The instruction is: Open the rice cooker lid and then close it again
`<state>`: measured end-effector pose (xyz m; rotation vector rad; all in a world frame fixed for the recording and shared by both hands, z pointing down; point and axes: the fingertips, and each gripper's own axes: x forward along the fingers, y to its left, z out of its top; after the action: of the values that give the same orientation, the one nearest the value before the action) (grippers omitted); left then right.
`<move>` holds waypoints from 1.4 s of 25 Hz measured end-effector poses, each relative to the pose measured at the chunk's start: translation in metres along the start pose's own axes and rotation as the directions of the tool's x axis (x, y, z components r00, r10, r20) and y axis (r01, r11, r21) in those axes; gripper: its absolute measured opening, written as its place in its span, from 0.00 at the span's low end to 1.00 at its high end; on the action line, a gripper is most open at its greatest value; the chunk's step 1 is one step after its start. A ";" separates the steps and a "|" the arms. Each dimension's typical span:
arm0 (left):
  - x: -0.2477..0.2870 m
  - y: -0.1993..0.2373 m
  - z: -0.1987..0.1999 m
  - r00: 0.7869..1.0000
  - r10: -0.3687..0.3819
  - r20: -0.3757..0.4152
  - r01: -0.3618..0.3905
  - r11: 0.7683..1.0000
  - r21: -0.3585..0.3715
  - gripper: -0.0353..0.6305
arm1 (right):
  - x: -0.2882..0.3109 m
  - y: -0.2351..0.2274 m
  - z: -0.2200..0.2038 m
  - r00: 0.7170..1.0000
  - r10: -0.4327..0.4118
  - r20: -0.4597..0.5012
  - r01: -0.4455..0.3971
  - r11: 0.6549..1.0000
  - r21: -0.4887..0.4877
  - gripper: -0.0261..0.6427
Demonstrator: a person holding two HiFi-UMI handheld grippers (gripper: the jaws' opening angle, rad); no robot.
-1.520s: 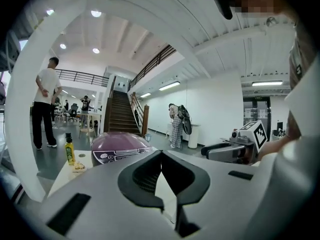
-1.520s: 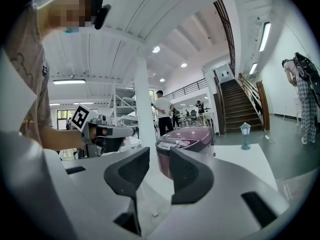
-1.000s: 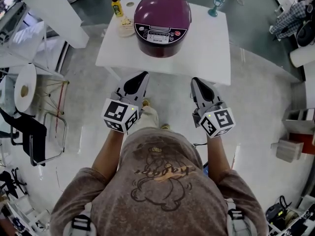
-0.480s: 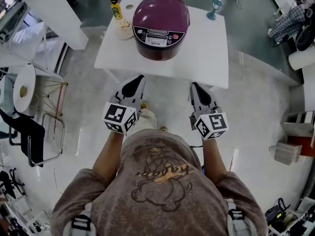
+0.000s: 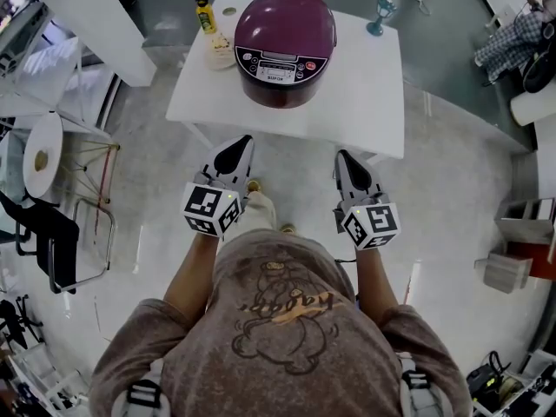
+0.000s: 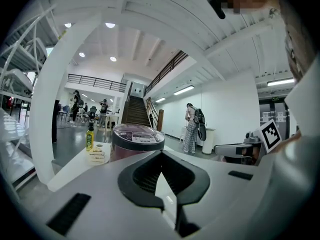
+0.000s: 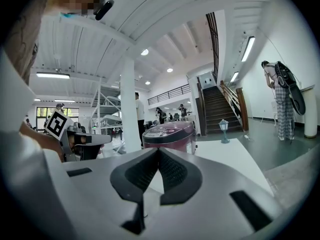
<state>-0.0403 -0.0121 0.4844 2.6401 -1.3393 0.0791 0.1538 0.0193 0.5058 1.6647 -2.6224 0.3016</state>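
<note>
Both left gripper and right gripper closed, empty, short of white table on glossy floor.

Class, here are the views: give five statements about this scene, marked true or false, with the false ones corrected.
1. The lid of the rice cooker is closed. True.
2. The left tongs grip the cooker. False: they are shut on nothing, short of the table.
3. The bottle stands left of the cooker in the head view. True.
4. The right tongs gape wide open. False: they are shut and empty.
5. The teal lamp stands on the floor. False: it stands on the table.
</note>
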 end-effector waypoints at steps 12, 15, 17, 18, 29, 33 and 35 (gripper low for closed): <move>0.003 -0.002 0.002 1.000 0.002 0.008 -0.001 1.000 -0.016 0.08 | 0.001 -0.003 -0.001 1.000 0.004 -0.013 -0.004 1.000 -0.008 0.03; 0.005 -0.003 0.001 1.000 0.000 0.009 0.000 1.000 -0.023 0.08 | 0.002 -0.002 -0.002 1.000 0.007 -0.012 -0.007 1.000 -0.003 0.03; 0.005 -0.004 0.001 1.000 0.000 0.010 0.000 1.000 -0.025 0.08 | 0.002 -0.001 -0.002 1.000 0.009 -0.010 -0.009 1.000 -0.001 0.03; 0.005 -0.005 0.001 1.000 0.000 0.010 0.000 1.000 -0.027 0.08 | 0.002 -0.001 -0.002 1.000 0.009 -0.009 -0.009 1.000 -0.002 0.03; -0.004 0.001 0.001 1.000 0.009 0.012 -0.008 0.999 -0.050 0.08 | 0.000 0.004 0.001 1.000 0.012 0.002 -0.012 1.000 0.001 0.03; -0.007 0.004 -0.003 1.000 0.013 0.007 -0.013 0.998 -0.058 0.08 | 0.002 0.009 -0.002 1.000 0.016 0.001 -0.016 1.000 0.004 0.03; -0.009 0.006 -0.006 1.000 0.016 0.003 -0.016 0.998 -0.062 0.08 | 0.001 0.011 -0.004 1.000 0.019 -0.001 -0.019 1.000 0.007 0.03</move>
<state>-0.0499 -0.0077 0.4896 2.5805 -1.3416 0.0344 0.1432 0.0235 0.5085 1.6425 -2.6408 0.3114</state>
